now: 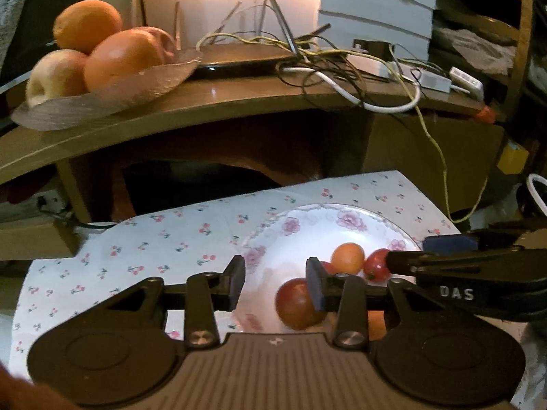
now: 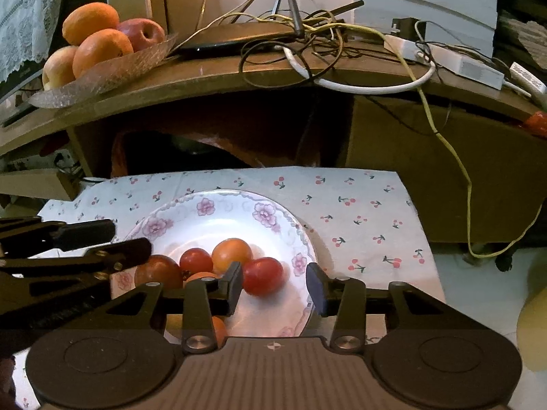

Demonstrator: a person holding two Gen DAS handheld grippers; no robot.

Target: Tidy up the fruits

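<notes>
Shelf [image 2: 218,82]: I see it curving across the back, well above the cloth.
Cloth [image 2: 359,212]: cherry-print, spread under the plate.
Plate [image 2: 218,215]: floral rim, lying flat on the cloth below both my grippers.
Dish [image 2: 112,71]: glass, at the shelf's left end, holding oranges and apples.
Left gripper [image 1: 275,283]: jaws partly open with nothing between them; I see only bare plate in the gap, and the right finger [image 1: 314,283] overlaps a dark red fruit [image 1: 294,304] in the picture, contact unclear.
Right gripper [image 2: 275,285]: jaws partly open, gripping nothing; a red tomato [image 2: 263,275] sits just beside the left finger [image 2: 234,283].
Fruits [image 2: 232,254]: small red and orange ones clustered on the plate's near side.
</notes>
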